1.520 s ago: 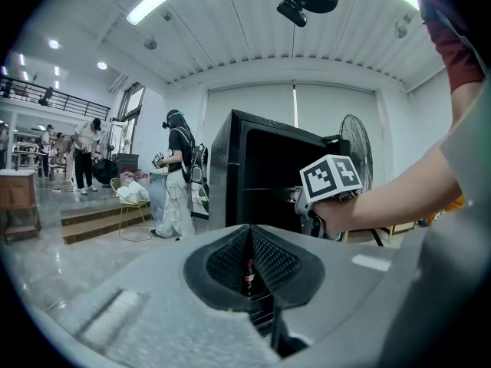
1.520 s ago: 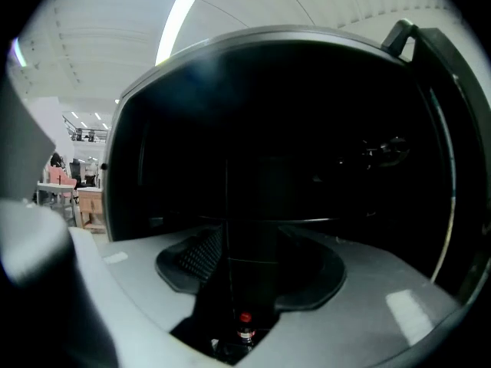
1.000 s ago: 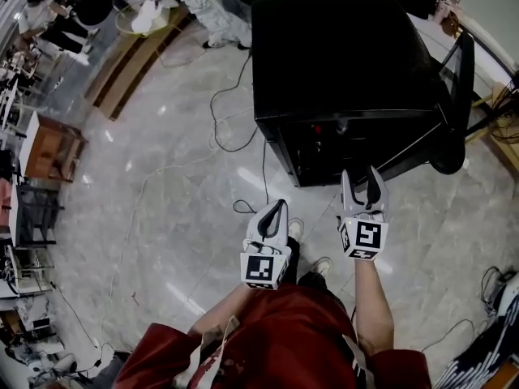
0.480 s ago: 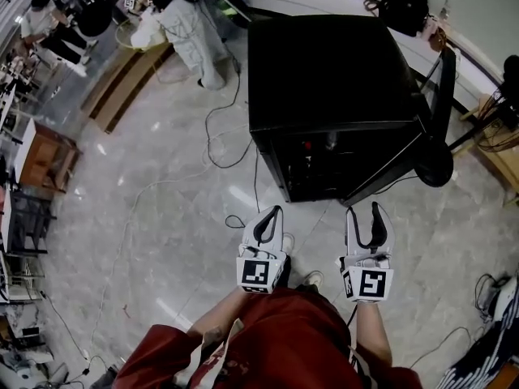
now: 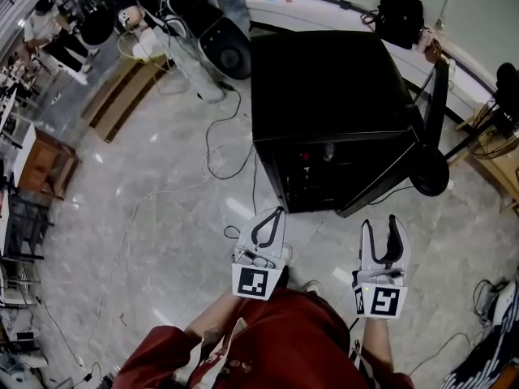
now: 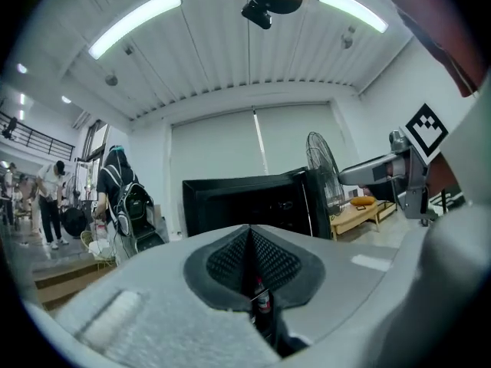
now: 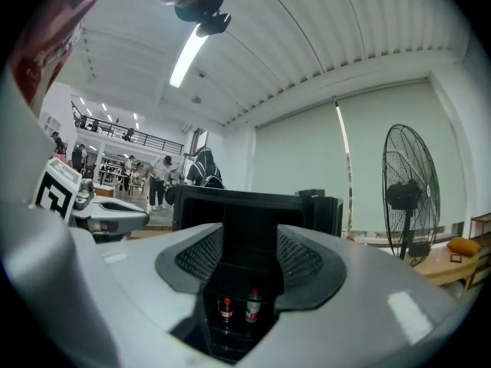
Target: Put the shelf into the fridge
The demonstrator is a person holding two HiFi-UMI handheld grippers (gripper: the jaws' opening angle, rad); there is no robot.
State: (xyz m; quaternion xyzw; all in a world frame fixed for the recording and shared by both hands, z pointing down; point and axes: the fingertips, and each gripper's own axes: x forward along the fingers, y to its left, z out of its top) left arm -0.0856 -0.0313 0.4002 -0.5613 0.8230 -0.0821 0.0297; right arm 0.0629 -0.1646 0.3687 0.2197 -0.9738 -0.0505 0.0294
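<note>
A black fridge stands on the floor ahead, its door swung open to the right. Two bottles stand inside, seen between the right gripper's jaws. No loose shelf shows in any view. My left gripper hangs short of the fridge front with its jaws shut and nothing between them; the pads meet in the left gripper view. My right gripper is lower right of the fridge opening, open and empty. In the right gripper view the fridge fills the gap between the jaws.
Cables trail over the shiny stone floor left of the fridge. A standing fan is to the right, with a wooden bench near it. A wooden platform and several people are at the far left. A black bag lies behind the fridge.
Both grippers have drawn back from the fridge toward the person. The right gripper moved down and right, away from the opening. It stays open and the left stays shut.
</note>
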